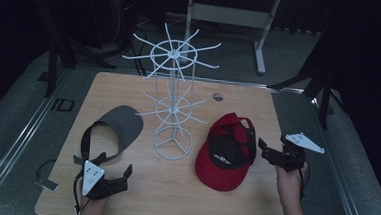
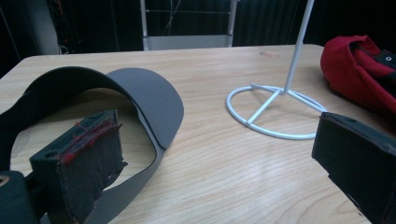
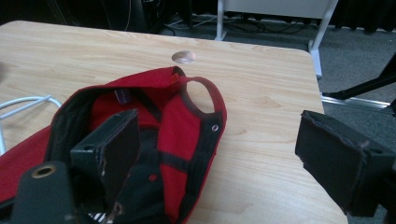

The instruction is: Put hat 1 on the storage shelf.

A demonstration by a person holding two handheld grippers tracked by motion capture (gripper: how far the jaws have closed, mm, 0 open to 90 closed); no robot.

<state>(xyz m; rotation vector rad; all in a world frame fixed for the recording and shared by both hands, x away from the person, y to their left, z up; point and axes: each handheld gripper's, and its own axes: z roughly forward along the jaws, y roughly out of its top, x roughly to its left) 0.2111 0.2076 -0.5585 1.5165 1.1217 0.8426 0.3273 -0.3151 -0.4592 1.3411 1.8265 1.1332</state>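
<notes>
A red cap (image 1: 225,157) lies upturned right of the white wire rack (image 1: 175,94), a grey visor (image 1: 114,130) left.

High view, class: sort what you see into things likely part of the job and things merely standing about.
Likely in the job: red cap, grey visor, white wire rack, left tool, right tool.

Standing about: white desk frame behind, black stand legs.

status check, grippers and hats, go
Left gripper open, by grey visor, empty. Right gripper open at red cap, not gripping. Both hats flat on table; white rack stands between, hooks bare.
</notes>
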